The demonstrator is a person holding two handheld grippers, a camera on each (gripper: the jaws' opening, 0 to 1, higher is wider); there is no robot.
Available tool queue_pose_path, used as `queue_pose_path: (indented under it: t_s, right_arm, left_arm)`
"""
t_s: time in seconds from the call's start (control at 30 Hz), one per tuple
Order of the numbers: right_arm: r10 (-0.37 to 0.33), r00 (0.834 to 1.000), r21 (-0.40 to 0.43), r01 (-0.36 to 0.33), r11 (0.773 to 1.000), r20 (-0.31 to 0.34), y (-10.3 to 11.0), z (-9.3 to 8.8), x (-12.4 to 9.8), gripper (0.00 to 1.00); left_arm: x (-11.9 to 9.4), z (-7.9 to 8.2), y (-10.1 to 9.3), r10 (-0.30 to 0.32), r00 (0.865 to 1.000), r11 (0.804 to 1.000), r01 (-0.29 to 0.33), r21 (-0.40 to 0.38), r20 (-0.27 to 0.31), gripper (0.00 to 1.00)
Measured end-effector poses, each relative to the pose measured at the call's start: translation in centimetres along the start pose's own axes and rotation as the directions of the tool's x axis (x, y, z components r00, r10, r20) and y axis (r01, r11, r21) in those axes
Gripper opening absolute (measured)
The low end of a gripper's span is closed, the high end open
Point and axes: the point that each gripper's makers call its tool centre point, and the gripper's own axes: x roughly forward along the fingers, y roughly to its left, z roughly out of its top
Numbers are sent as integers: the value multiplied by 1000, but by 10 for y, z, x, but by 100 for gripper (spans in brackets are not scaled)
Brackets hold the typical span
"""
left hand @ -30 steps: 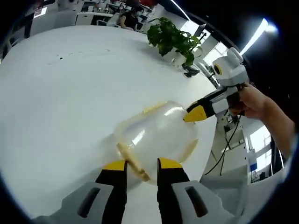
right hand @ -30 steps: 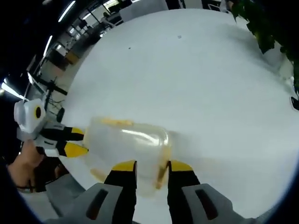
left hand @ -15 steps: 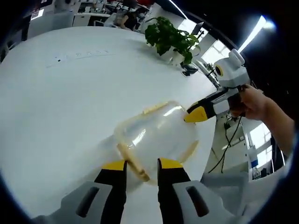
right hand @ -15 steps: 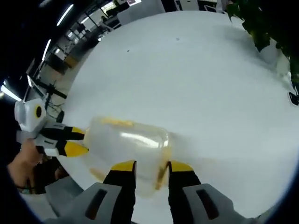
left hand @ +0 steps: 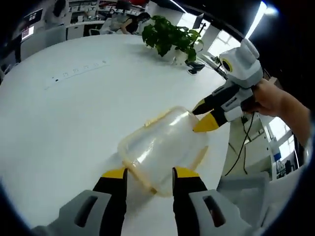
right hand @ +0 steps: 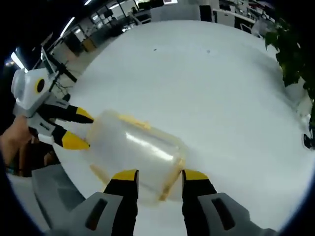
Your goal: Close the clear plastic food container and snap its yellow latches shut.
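Note:
A clear plastic container [left hand: 165, 145] with yellow latches lies on the white table [left hand: 64, 113], its lid on. My left gripper [left hand: 149, 173] is open at the near end, and a yellow latch [left hand: 138, 169] lies between its jaws. The right gripper [left hand: 203, 115] comes in from the right, its tips at the container's far end. In the right gripper view the container [right hand: 133, 147] stretches leftward. My right gripper [right hand: 160, 175] stands open around the near end and its latch [right hand: 170, 182]. The left gripper [right hand: 81, 129] sits at the far left end.
A potted plant [left hand: 170, 34] stands at the table's far side, also seen at the right edge as the plant [right hand: 295, 54]. A person's hand [left hand: 268, 98] holds the right gripper. Cables [left hand: 241, 147] hang past the table edge. Office desks fill the background.
Both grippers' jaws stand a little wider apart than before. Both views have shifted with the hands. The container has stayed between the two grippers.

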Motion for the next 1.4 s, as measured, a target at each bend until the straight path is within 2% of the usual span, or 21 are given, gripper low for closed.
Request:
queue_pose_path:
  t_s: [0.07, 0.13, 0.2, 0.3, 0.43, 0.53, 0.6, 0.73, 0.87, 1.0, 1.07, 1.13, 1.3, 1.33, 1.4]
  right_arm:
    - [-6, 1000, -42, 6, 999, -9, -1, 1, -2, 32]
    - [-21, 1000, -118, 19, 993, -12, -1, 3, -4, 32]
    - [-38, 999, -183, 33, 983, -25, -2, 4, -5, 32]
    - [-39, 999, -215, 32, 976, -28, -2, 7, -6, 33]
    - [-32, 998, -283, 18, 959, -46, 2, 7, -6, 32]
    - [-28, 998, -319, 10, 948, -51, 4, 6, -6, 33]
    - [-22, 998, -346, -2, 938, -64, 5, 4, -6, 34]
    - [-27, 997, -388, -3, 922, -72, 4, 3, -7, 34]
    - [-19, 996, -425, -20, 905, -88, 5, 2, -9, 34]
    - [-30, 994, -459, -22, 888, -105, 4, -1, -11, 33]
    - [-30, 993, -469, -27, 883, -114, 4, -3, -11, 33]
    - [-37, 991, -499, -31, 866, -127, 2, -5, -10, 33]
    - [-36, 990, -524, -42, 851, -138, 3, -6, -10, 33]
    - [-36, 989, -532, -47, 845, -145, 3, -6, -10, 33]
    - [-39, 987, -544, -51, 837, -154, 4, -7, -11, 34]
  left_arm:
    - [-2, 0, 1, 16, 1000, 999, -15, 50, -12, 36]
    - [-4, 3, 5, 45, 999, 995, -44, 88, -6, 35]
    - [-5, 4, 4, 40, 999, 993, -40, 115, -2, 35]
    - [-5, 2, 7, 54, 998, 986, -49, 160, -21, 35]
    - [-7, 1, 6, 54, 998, 966, -43, 254, -36, 36]
    - [-8, -1, 8, 61, 997, 959, -44, 280, -52, 35]
    - [-9, -3, 6, 60, 996, 941, -34, 337, -66, 35]
    - [-8, -5, 6, 58, 995, 929, -23, 370, -83, 35]
    - [-9, -6, 3, 49, 994, 908, -4, 418, -97, 36]
    - [-10, -7, 8, 75, 991, 878, -13, 479, -110, 35]
    - [-11, -8, 9, 72, 991, 877, -8, 480, -114, 35]
    - [-12, -8, 10, 68, 991, 875, -3, 484, -117, 35]
    - [-13, -10, 14, 77, 988, 850, 6, 527, -134, 35]
    - [-14, -10, 14, 79, 988, 843, 7, 538, -137, 35]
    - [-15, -11, 16, 93, 985, 815, 6, 579, -142, 35]
